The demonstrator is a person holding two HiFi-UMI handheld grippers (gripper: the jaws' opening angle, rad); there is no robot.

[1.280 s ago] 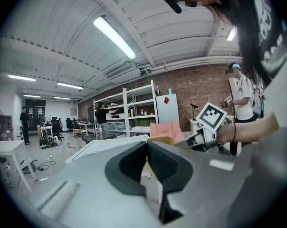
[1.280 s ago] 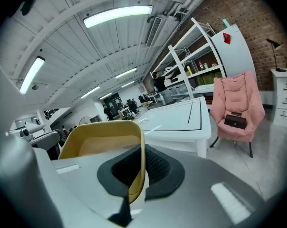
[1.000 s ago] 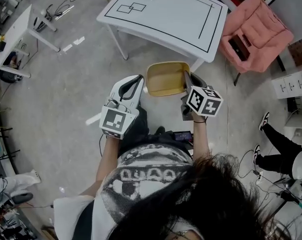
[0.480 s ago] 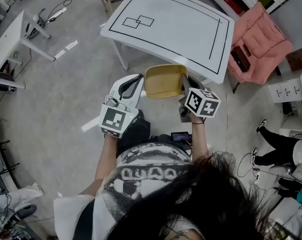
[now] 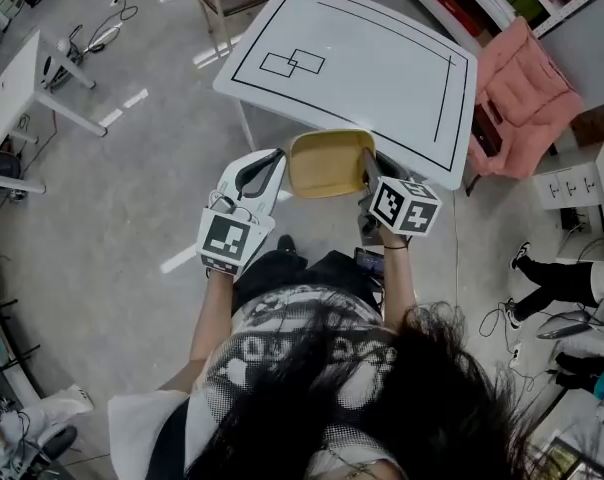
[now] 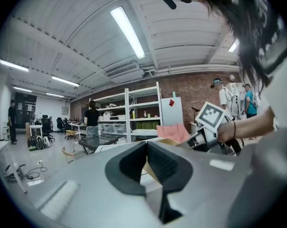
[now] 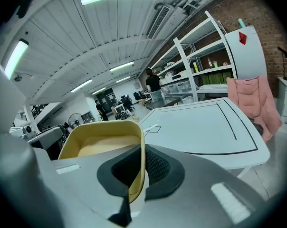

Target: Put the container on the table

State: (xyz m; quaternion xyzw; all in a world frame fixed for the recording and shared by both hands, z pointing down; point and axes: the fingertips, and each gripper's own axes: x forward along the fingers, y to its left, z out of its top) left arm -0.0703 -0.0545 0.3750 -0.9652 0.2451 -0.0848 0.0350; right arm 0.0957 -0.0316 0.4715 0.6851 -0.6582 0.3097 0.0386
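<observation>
Left tongs (image 5: 279,160) and right tongs (image 5: 368,168) clamp opposite walls of yellow container (image 5: 330,163), so it rides level. Tabletop (image 5: 382,63) upper centre, not yet reached.

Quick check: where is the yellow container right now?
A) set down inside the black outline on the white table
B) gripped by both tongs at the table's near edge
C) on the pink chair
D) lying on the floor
B: the left tongs and right tongs each pinch a side wall of the yellow container, held up at the near edge of the white table, not set on it.
</observation>
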